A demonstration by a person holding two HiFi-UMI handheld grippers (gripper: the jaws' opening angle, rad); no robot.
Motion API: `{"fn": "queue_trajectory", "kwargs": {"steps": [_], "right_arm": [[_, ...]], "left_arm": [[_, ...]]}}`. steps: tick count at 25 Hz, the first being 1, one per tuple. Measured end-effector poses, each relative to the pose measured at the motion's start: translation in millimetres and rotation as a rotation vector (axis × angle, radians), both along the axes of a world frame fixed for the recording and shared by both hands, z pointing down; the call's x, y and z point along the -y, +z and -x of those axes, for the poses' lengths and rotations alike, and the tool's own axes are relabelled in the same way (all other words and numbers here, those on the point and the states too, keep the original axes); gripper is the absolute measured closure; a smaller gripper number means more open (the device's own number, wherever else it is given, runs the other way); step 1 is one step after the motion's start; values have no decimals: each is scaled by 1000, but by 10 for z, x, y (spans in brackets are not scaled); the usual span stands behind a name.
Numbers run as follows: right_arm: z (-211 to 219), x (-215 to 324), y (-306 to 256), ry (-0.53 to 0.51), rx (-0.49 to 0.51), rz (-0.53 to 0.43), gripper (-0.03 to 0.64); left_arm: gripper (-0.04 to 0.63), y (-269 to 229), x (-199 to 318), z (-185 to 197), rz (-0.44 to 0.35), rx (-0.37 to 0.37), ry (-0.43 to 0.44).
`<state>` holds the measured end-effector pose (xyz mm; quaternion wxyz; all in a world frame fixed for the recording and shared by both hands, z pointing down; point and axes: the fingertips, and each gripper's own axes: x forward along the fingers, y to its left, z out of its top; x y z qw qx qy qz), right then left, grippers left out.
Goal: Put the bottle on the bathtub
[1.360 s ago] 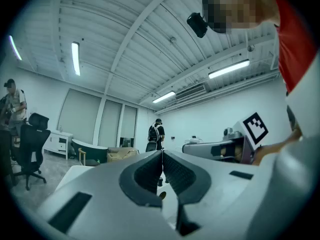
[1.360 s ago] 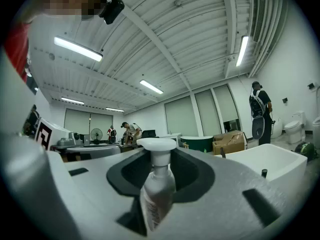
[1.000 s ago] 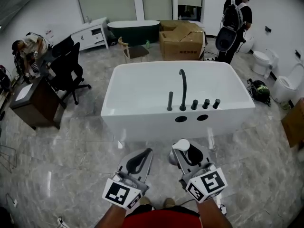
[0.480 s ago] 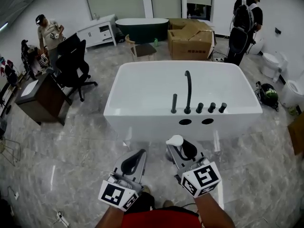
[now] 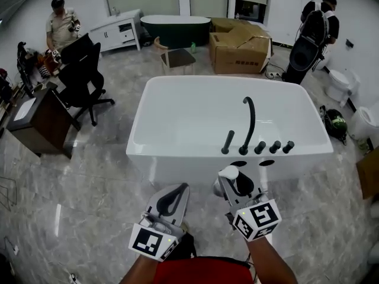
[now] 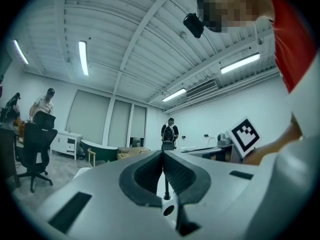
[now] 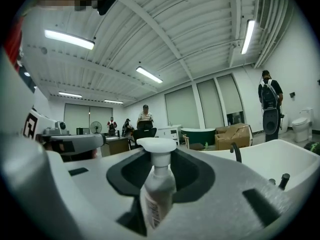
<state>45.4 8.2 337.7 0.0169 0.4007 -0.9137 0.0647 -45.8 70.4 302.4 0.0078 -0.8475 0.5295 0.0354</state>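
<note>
My right gripper (image 5: 232, 184) is shut on a white pump bottle (image 7: 156, 186), whose white pump head (image 5: 228, 173) shows just short of the bathtub's near rim. The white bathtub (image 5: 177, 164) fills the middle of the head view, with a black curved faucet (image 5: 249, 123) and several black knobs (image 5: 275, 147) on its near right rim. My left gripper (image 5: 173, 197) hangs beside the right one, its jaws pressed together on nothing. In the left gripper view the dark pads (image 6: 150, 176) meet along a thin line.
A black office chair (image 5: 83, 76) and a dark desk (image 5: 32, 120) stand at the left, a person (image 5: 59, 25) behind them. Cardboard boxes (image 5: 240, 46) and a dark tub (image 5: 174, 28) sit at the back. Another person (image 5: 314, 37) stands back right, near toilets (image 5: 343, 84).
The view has shifted toward the bathtub and slightly left, so the faucet sits further right. Both grippers keep their poses, the bottle staying in the right one.
</note>
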Motion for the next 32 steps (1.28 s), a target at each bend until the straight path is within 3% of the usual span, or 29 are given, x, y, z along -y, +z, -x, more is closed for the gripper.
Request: {"fn": "queue_trajectory", "kwargs": {"steps": [11,22,32], "right_arm": [[499,1423,609,172,-81,-9,499],[518,2286,1703,268,-156,41,499],[491,2765,2334,307,-163,77,499]], "left_arm": [[584,278,1120,759,51,0,102],[584,835,1697,773,159,32,187],[584,1345,2459,779,192,37,172]]}}
